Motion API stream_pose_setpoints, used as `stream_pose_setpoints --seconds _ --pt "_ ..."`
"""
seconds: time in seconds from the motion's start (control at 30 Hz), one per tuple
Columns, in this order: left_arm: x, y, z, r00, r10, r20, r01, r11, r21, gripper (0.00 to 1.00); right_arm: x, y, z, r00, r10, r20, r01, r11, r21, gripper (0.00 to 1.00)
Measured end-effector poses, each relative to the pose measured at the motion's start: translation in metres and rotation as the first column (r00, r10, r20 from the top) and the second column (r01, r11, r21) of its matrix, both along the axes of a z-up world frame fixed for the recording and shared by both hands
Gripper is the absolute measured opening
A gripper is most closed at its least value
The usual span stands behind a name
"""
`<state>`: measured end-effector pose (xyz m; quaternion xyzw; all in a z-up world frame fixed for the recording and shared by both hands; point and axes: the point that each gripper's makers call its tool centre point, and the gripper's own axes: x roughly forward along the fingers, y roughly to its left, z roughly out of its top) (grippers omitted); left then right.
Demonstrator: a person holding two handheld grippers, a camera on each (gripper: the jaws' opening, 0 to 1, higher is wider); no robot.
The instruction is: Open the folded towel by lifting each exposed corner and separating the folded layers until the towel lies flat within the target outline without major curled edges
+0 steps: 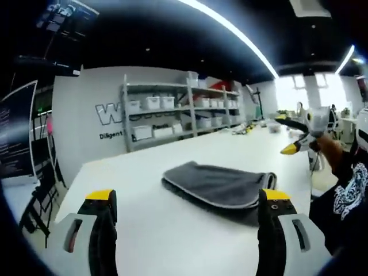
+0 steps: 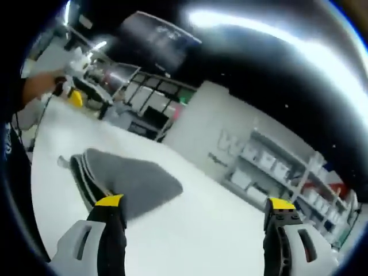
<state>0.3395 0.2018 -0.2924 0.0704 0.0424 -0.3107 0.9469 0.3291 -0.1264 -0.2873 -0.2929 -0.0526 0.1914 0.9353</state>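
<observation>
A grey towel [image 1: 221, 184] lies folded on the white table [image 1: 144, 172], its stacked edges showing along the near side. My left gripper [image 1: 188, 198] hovers just in front of it, jaws wide open and empty. My right gripper [image 1: 299, 141], held in a hand, shows at the right, raised above the table beyond the towel. In the right gripper view the towel [image 2: 129, 175] lies to the lower left, by the left finger. My right gripper [image 2: 195, 206] is open and holds nothing. The left gripper [image 2: 75, 95] appears far off at the upper left.
Metal shelves with white bins [image 1: 172, 109] stand against the lettered wall behind the table. Dark racks [image 1: 34, 155] stand off the table's left edge. A person's dark printed shirt [image 1: 351, 192] is at the right. More tables and clutter lie far back right [image 1: 270, 123].
</observation>
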Motion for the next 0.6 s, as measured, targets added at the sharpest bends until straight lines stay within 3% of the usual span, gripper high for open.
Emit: stream_pose_setpoints --seconds 0.27,0.6 --pt "-0.006 0.000 -0.006 0.999 -0.011 -0.035 0.010 1.000 -0.019 1.00 -0.005 0.030 -0.006 0.996 0.029 0.086 -0.012 0.981 -0.194 1.00" --pt "-0.005 0.001 -0.006 0.999 -0.011 -0.032 0.010 1.000 -0.020 1.00 -0.002 0.056 -0.013 0.992 0.080 0.099 -0.045 0.949 -0.312 1.00"
